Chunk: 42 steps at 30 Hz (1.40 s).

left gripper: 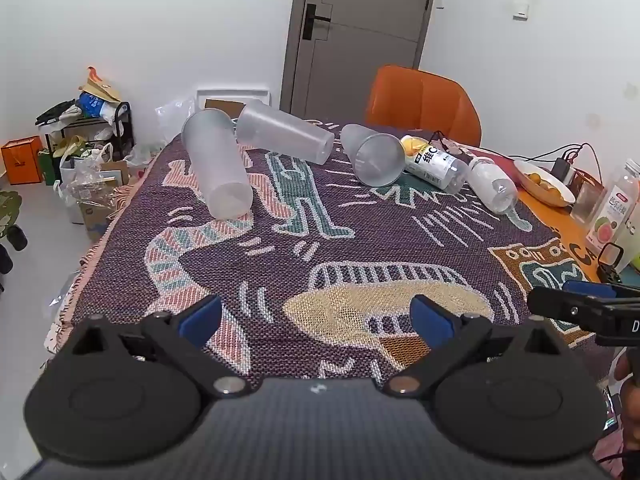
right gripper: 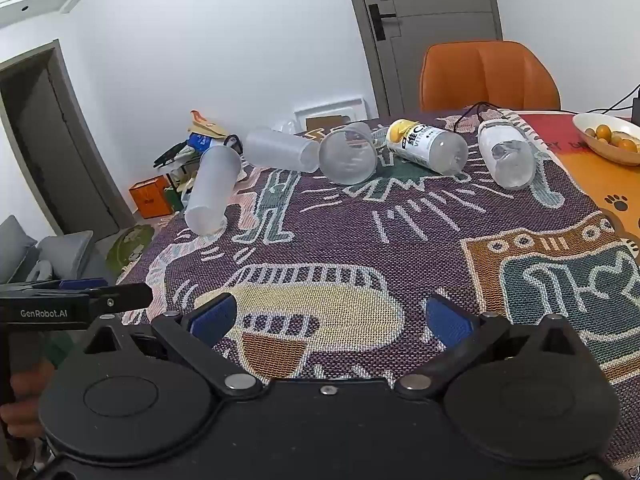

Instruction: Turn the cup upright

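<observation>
Three frosted plastic cups lie on their sides at the far side of the patterned cloth: a tall one at the left (left gripper: 216, 164) (right gripper: 212, 190), one behind it lying crosswise (left gripper: 284, 132) (right gripper: 280, 150), and a shorter one with its mouth facing me (left gripper: 374, 154) (right gripper: 348, 154). My left gripper (left gripper: 316, 316) is open and empty over the near part of the cloth. My right gripper (right gripper: 332, 320) is open and empty too, well short of the cups. Each gripper shows at the edge of the other's view.
Two plastic bottles (left gripper: 434, 162) (left gripper: 492, 184) lie on their sides right of the cups. A bowl of small oranges (right gripper: 608, 138) and drink bottles (left gripper: 612, 208) stand at the right. An orange chair (left gripper: 424, 100) stands behind the table. Clutter sits on the floor at the left.
</observation>
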### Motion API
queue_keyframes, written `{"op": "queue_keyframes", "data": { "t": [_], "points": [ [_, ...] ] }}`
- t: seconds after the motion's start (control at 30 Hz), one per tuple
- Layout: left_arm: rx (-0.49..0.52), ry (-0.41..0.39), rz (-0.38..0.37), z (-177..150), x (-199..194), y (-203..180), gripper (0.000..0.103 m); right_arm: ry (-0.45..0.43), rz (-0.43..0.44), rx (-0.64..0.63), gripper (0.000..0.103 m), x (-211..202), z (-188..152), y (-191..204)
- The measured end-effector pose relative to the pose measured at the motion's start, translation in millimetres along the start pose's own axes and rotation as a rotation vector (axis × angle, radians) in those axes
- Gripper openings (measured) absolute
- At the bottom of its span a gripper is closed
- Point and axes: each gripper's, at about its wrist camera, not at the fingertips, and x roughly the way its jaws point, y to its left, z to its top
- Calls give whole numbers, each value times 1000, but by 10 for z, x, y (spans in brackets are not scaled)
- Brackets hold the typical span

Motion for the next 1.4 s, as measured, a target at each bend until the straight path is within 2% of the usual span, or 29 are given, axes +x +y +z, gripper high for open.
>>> {"op": "queue_keyframes", "data": {
  "t": [1.4],
  "points": [
    [5,5,13,8,-15,6,99,-11,20,-8,103,37,23,25]
  ]
}}
